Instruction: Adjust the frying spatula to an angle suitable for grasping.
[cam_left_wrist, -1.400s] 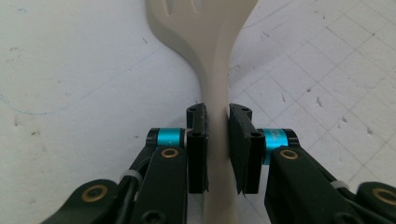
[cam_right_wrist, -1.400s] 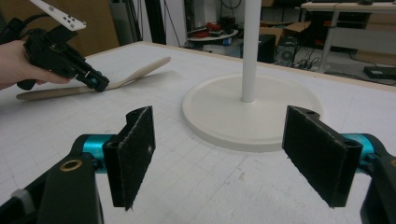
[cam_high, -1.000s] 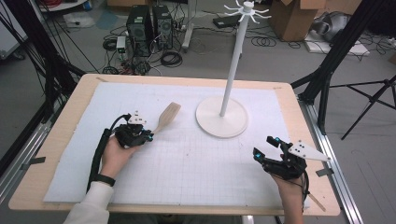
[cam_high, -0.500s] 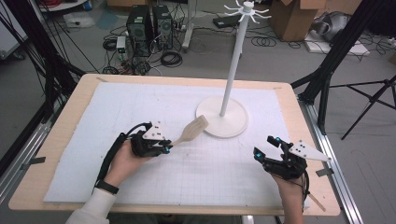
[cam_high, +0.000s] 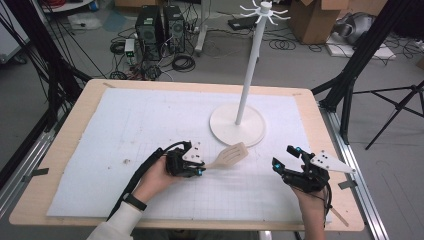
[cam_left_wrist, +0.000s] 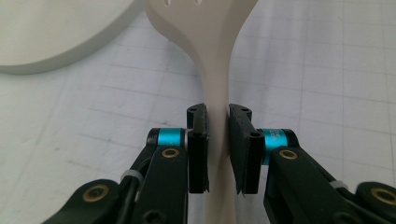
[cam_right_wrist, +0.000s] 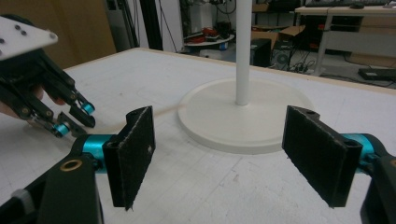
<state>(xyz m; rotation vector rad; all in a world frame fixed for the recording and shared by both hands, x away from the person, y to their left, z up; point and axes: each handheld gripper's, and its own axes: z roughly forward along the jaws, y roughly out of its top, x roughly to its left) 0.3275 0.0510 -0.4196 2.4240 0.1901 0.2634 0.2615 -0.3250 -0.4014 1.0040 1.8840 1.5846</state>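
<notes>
A pale wooden slotted spatula (cam_high: 229, 156) is held by its handle in my left gripper (cam_high: 199, 168), near the middle of the white mat. In the left gripper view both black pads press the narrow handle (cam_left_wrist: 217, 100), and the blade points away toward the white stand base (cam_left_wrist: 60, 32). My right gripper (cam_high: 285, 157) rests at the right front of the mat, jaws wide apart with nothing between them. In the right gripper view its pads (cam_right_wrist: 133, 154) frame the stand base (cam_right_wrist: 247, 114), and the left gripper (cam_right_wrist: 70, 119) with the spatula handle shows at left.
A tall white pole stand (cam_high: 247, 75) with hooks at its top rises from a round base (cam_high: 237, 126) at the mat's centre right. The wooden table edge (cam_high: 60, 150) borders the mat. Cables and computer towers lie on the floor behind.
My left gripper has carried the spatula rightward across the mat, from the left side toward the stand's base. The right gripper has stayed where it was.
</notes>
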